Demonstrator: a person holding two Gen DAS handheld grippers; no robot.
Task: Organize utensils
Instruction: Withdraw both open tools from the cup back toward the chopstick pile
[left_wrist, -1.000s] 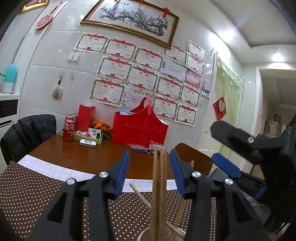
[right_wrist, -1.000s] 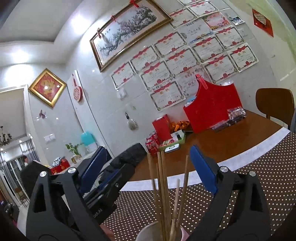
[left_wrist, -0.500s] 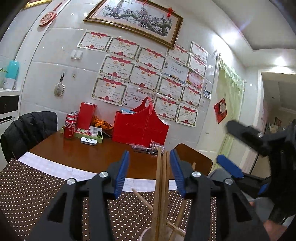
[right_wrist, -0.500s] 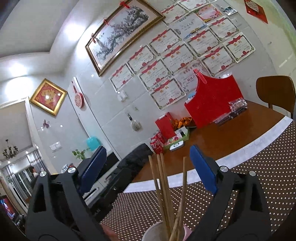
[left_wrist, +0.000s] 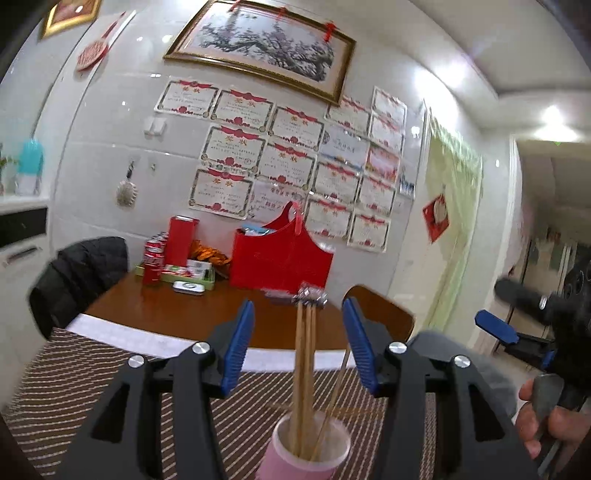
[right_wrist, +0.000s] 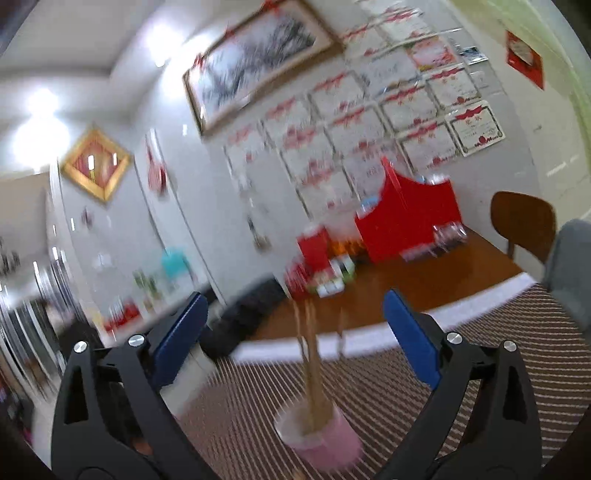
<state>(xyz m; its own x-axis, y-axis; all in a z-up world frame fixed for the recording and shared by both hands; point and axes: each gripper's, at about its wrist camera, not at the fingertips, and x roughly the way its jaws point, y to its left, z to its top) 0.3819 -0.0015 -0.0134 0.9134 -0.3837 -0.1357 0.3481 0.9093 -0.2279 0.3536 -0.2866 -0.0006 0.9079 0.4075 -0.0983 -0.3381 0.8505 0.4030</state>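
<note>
Right below both grippers stands the pink cup (left_wrist: 309, 452) on the dotted mat (left_wrist: 74, 387), with a bundle of chopsticks (left_wrist: 304, 369) upright in it and one thinner stick leaning to the right. Left gripper (left_wrist: 298, 347) is spread wide with the sticks rising between its blue pads, touching neither; right gripper (right_wrist: 295, 343) is spread too, empty, with the cup and sticks low in its gap. My worry is the cup: it looks light and top-heavy, and a pad brushing the stick tops as either tool comes away could tip it or flick the leaning stick out onto the mat. Two tools crowding one cup could also knock each other. From the left camera I can make out a loose stick (left_wrist: 351, 410) lying on the mat just behind the cup, and the right hand (left_wrist: 546, 421) on its handle; the right camera is too smeared to show that stick. It alone shows a grey sleeve (right_wrist: 570, 269) at the edge. Farther back sit the red bag (left_wrist: 280, 258) and cans (left_wrist: 153, 258) on the wooden table (left_wrist: 166, 314)
</note>
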